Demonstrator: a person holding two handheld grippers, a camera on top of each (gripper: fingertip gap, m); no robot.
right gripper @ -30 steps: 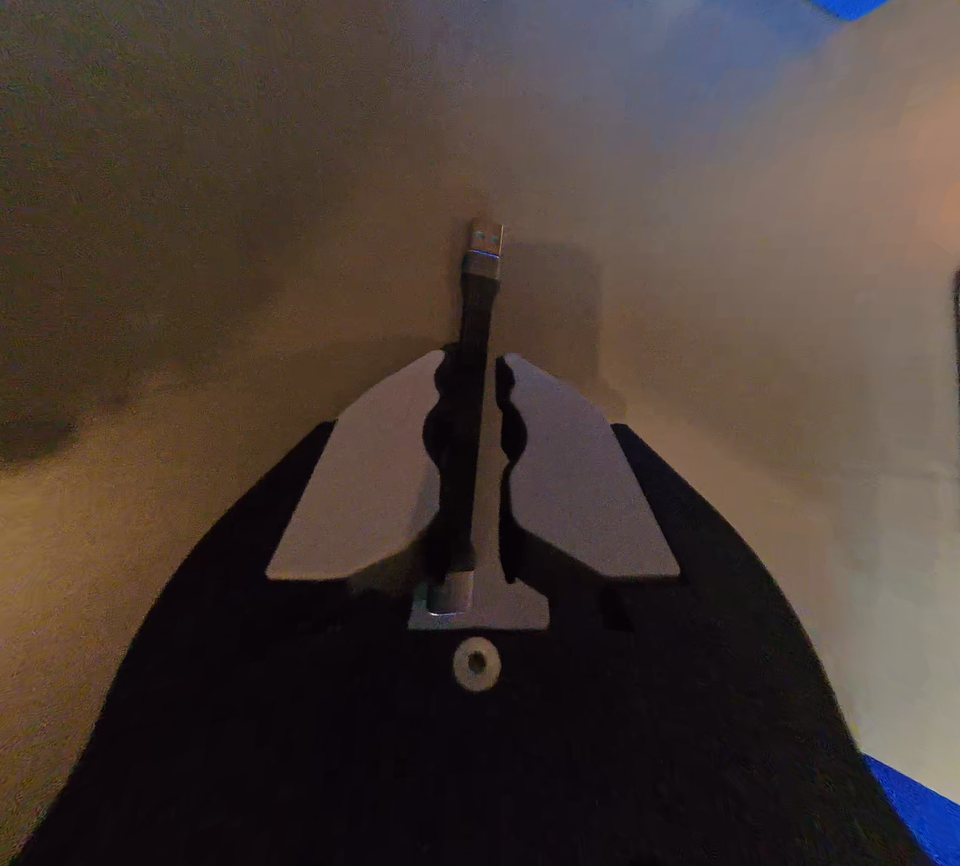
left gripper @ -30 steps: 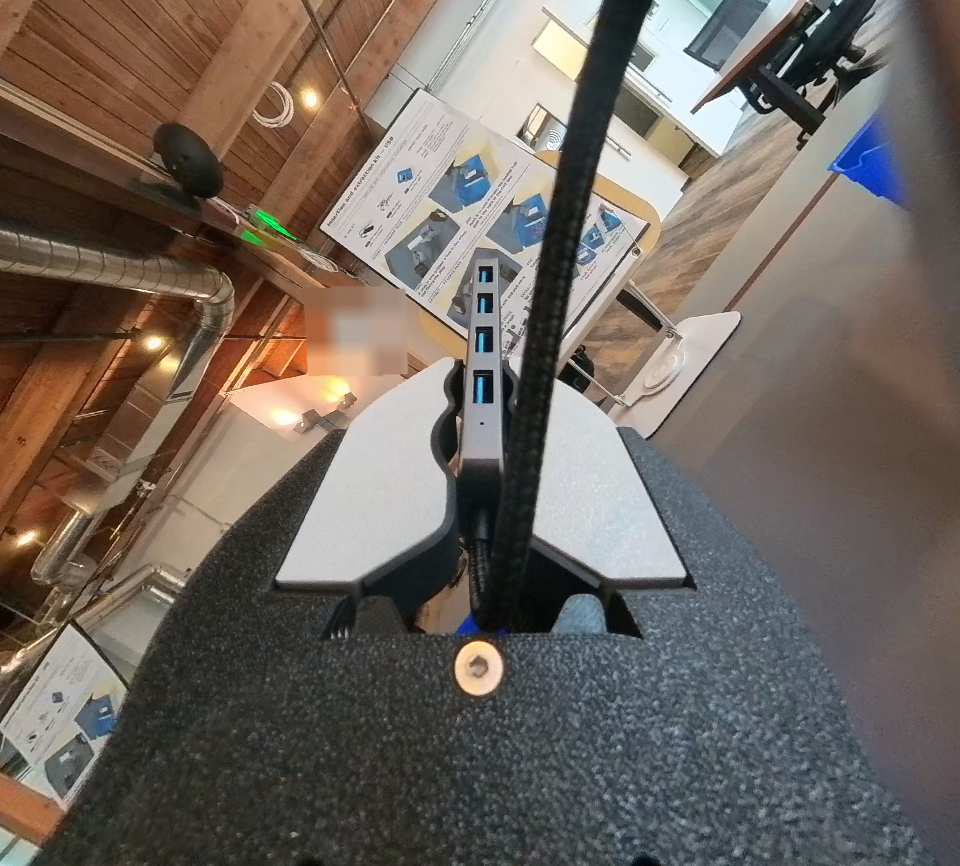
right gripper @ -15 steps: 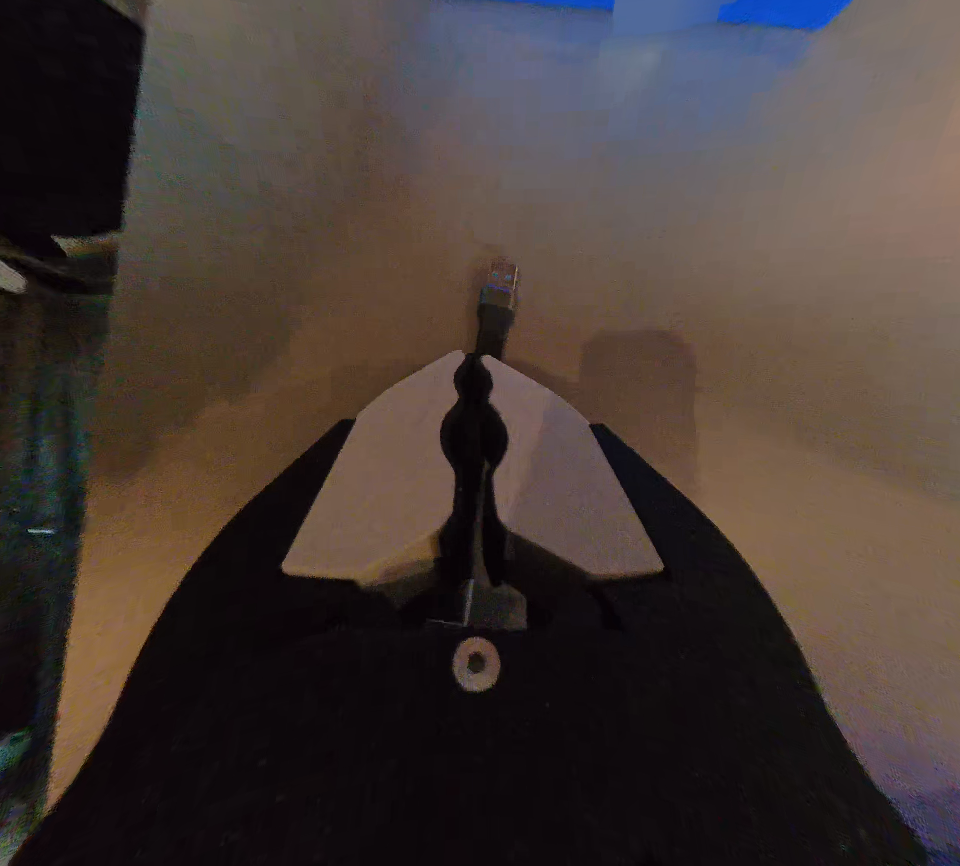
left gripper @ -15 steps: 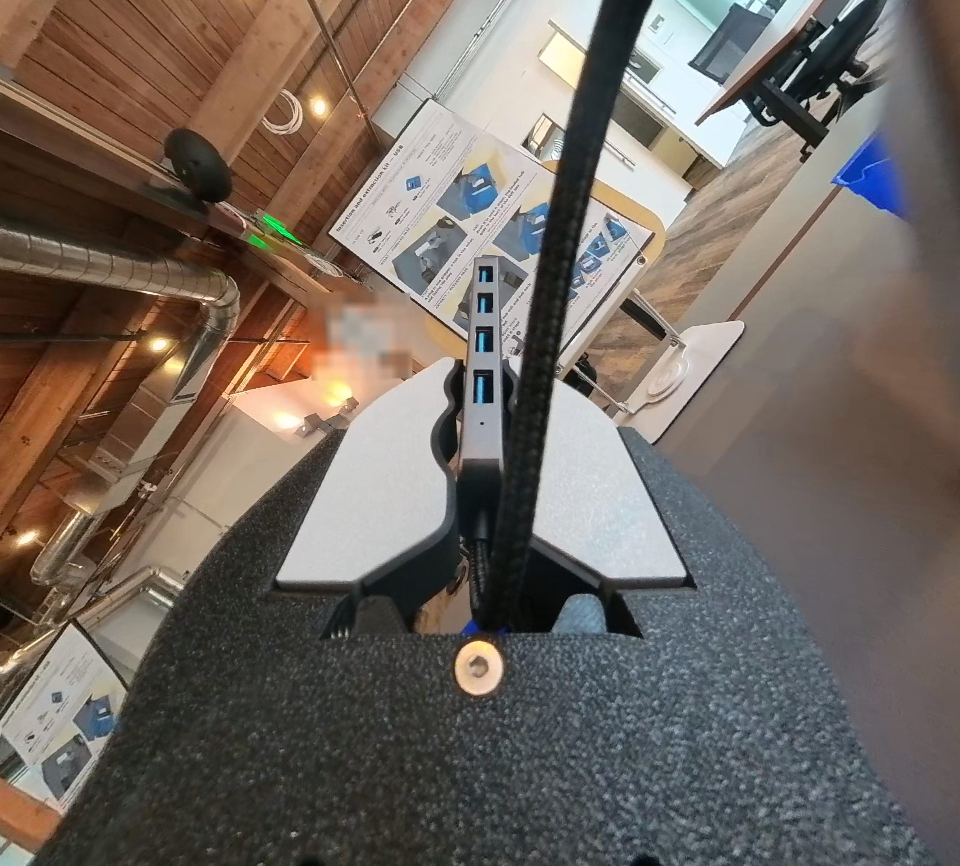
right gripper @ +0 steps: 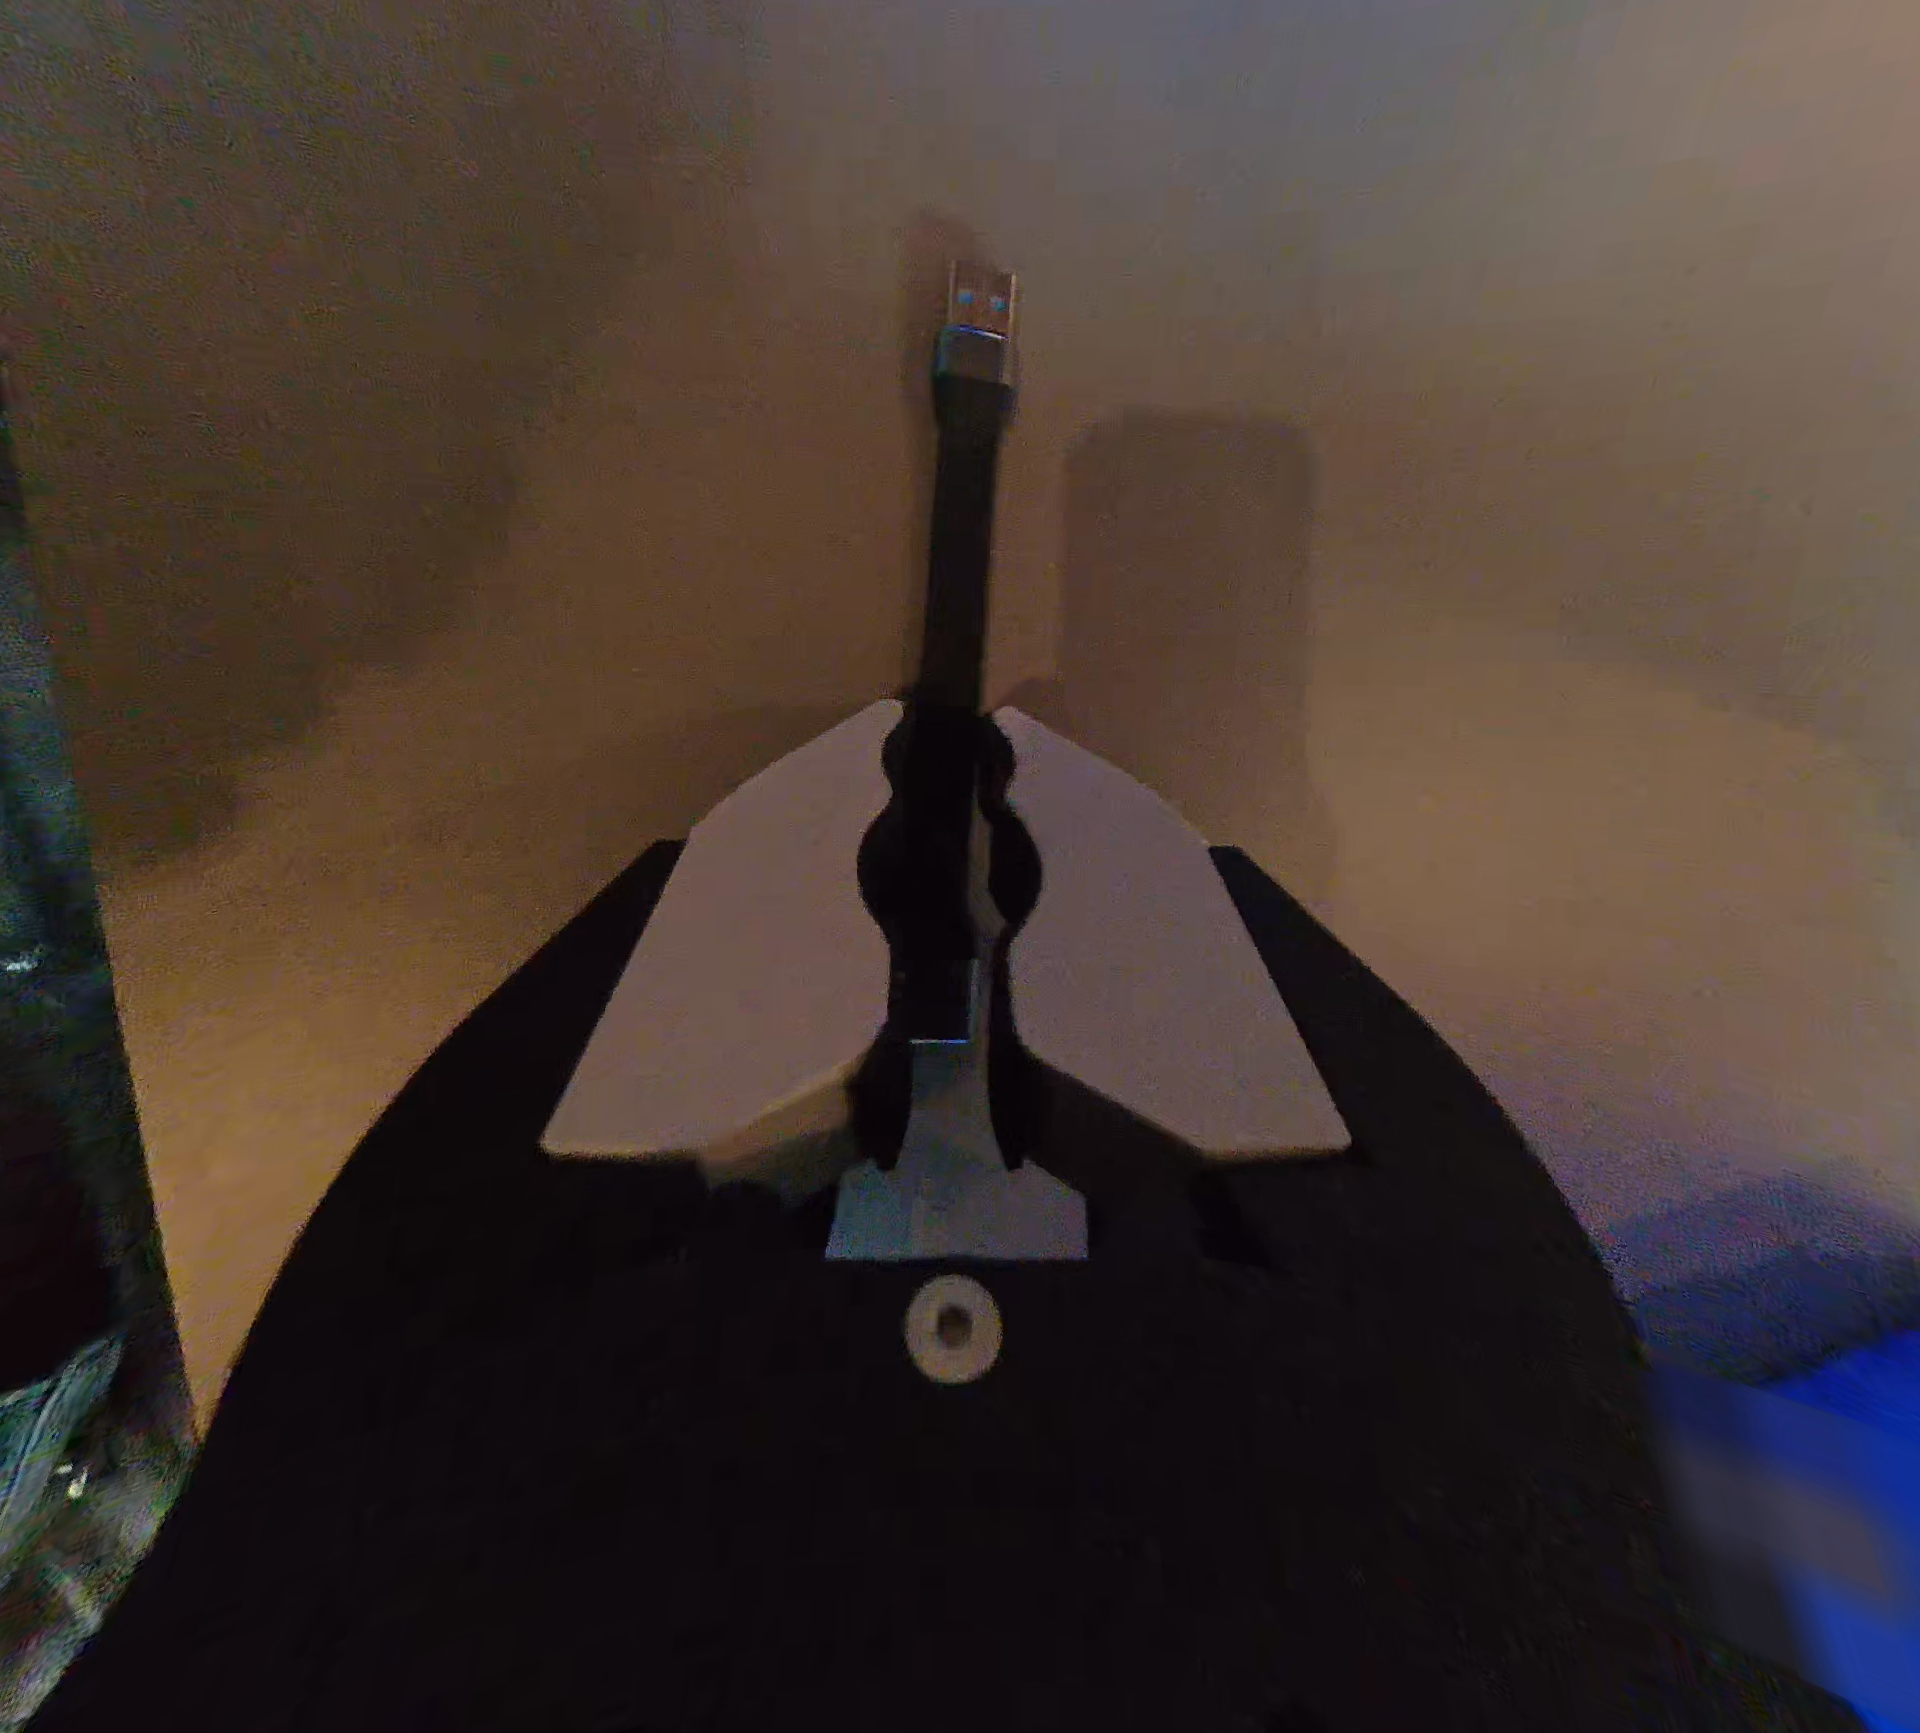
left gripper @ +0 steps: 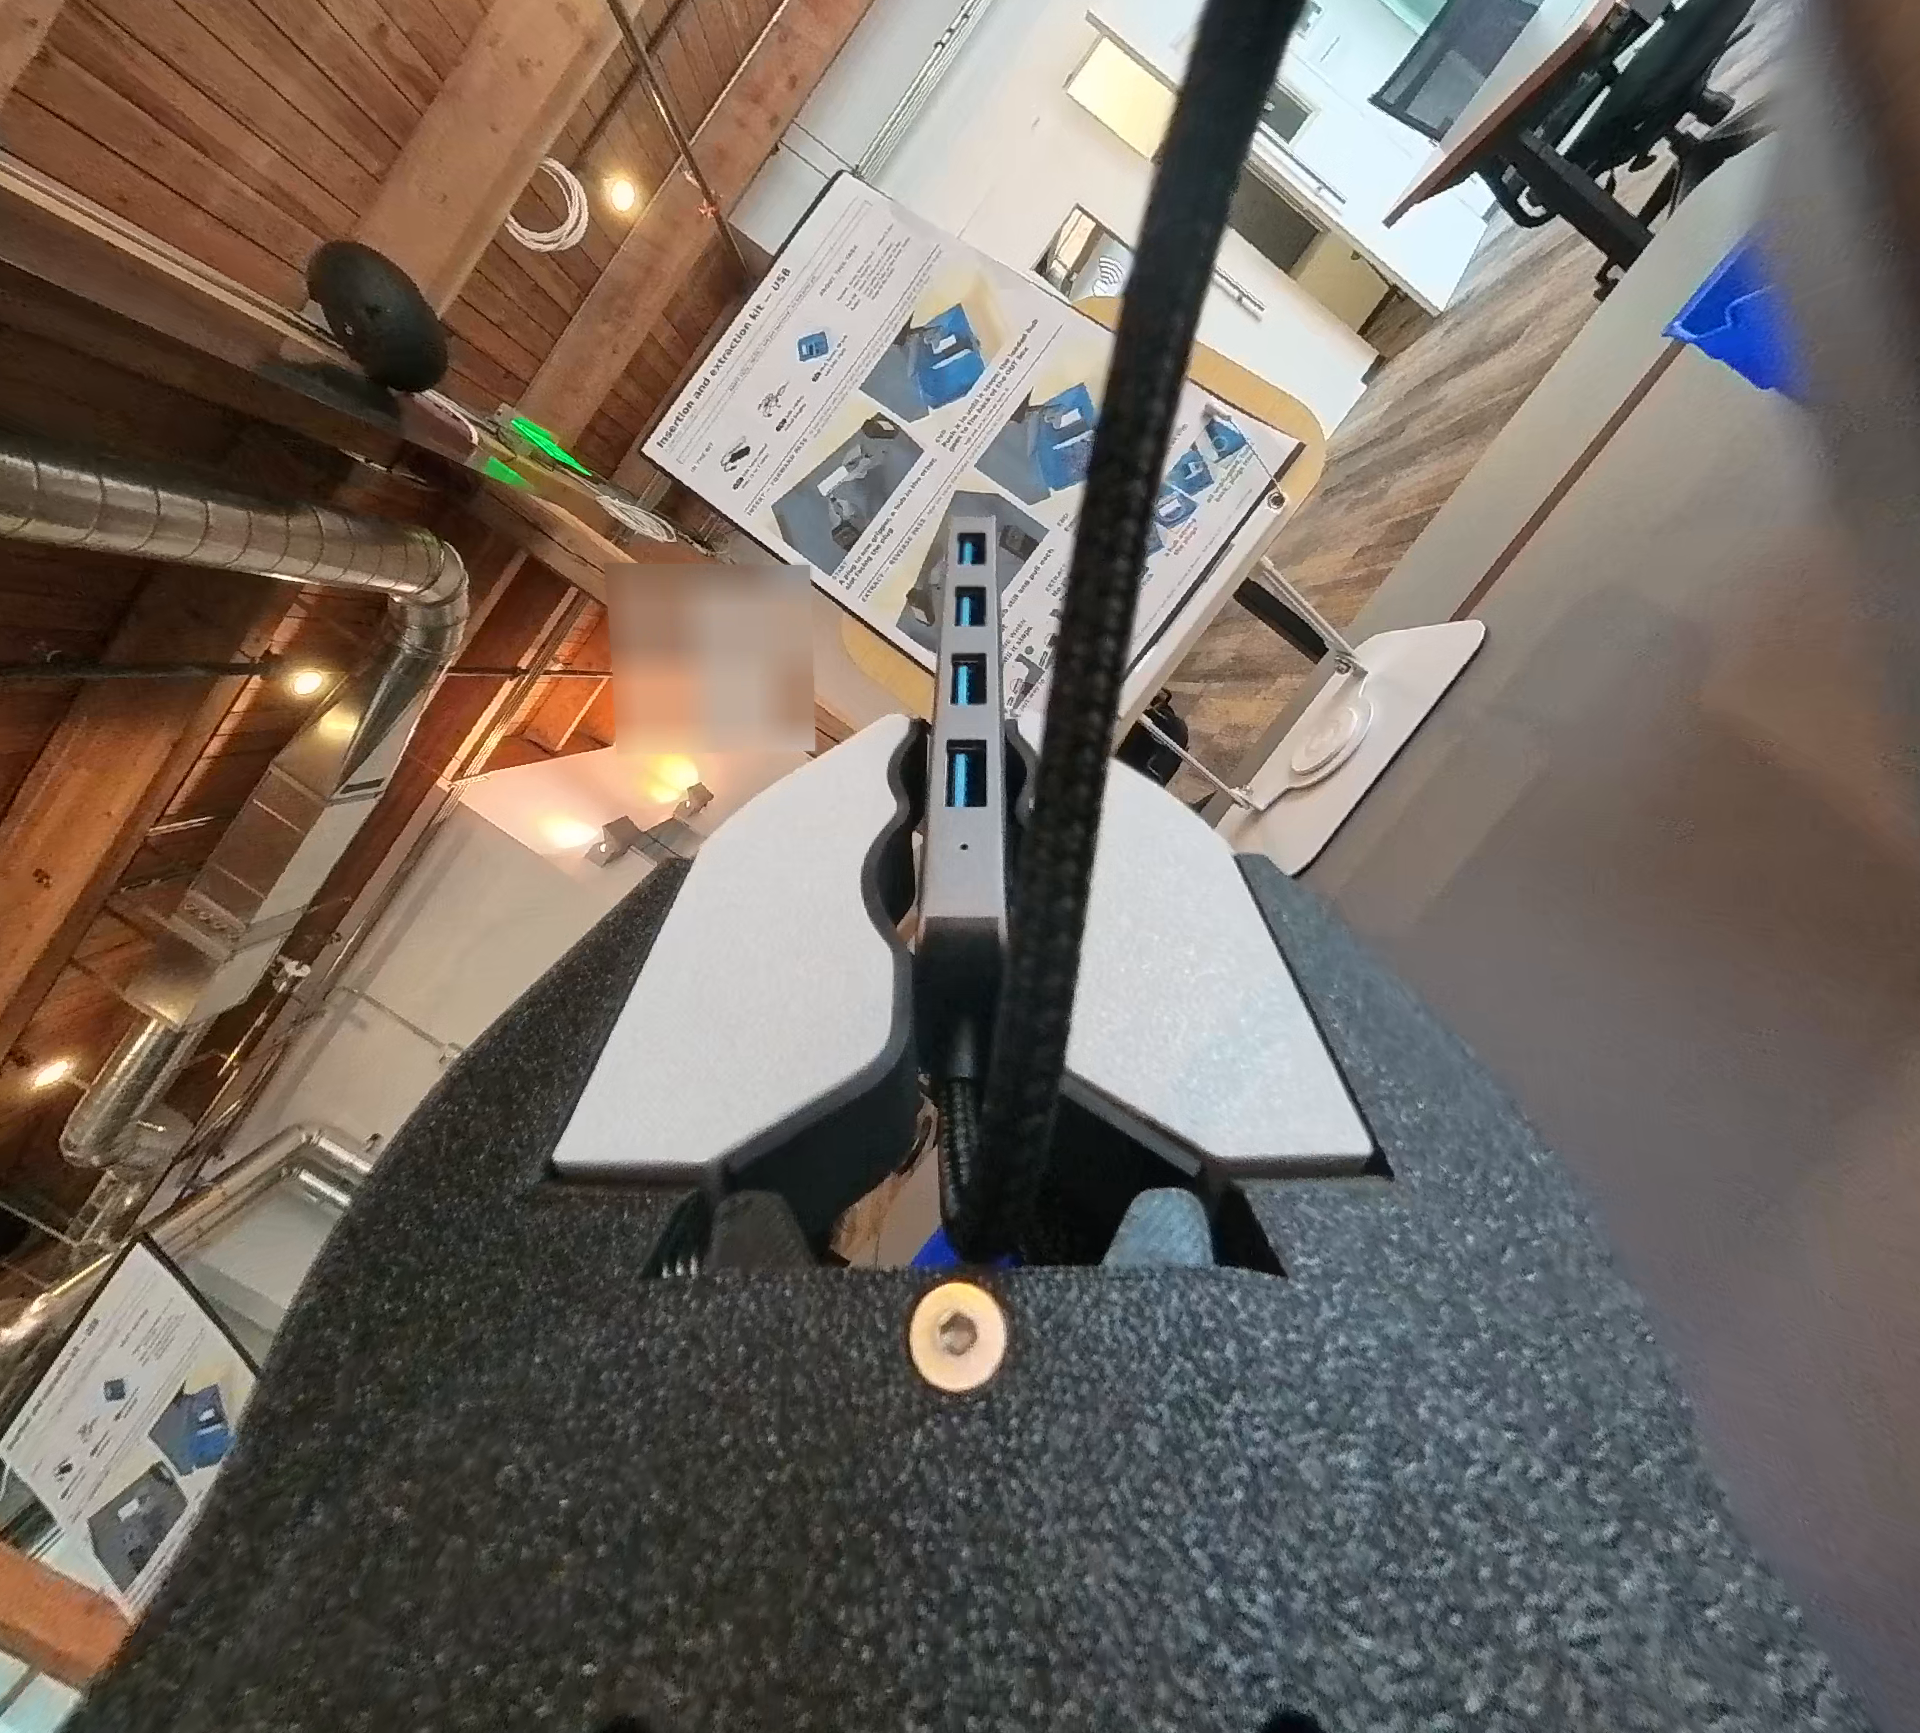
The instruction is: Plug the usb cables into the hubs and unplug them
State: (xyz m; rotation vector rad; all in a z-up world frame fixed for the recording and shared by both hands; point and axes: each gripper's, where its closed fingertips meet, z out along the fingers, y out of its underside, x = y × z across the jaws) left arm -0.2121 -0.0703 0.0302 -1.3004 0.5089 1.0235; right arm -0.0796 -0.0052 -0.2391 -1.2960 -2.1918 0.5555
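The left gripper (left gripper: 966, 748) points up toward a wooden ceiling, its grey fingers (left gripper: 769, 966) clamped on a slim grey USB hub (left gripper: 961, 717) whose four blue ports face the camera, all empty. A black braided cable (left gripper: 1132, 457) runs from the hub's near end up past the lens. The right gripper (right gripper: 945, 712) points at a dim, blurred beige surface, fingers (right gripper: 727, 966) closed on a short black USB cable (right gripper: 961, 540), its metal plug (right gripper: 980, 293) sticking out beyond the tips

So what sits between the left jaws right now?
The grey USB hub, ports facing the camera, with a braided black cable crossing in front; left wrist view.
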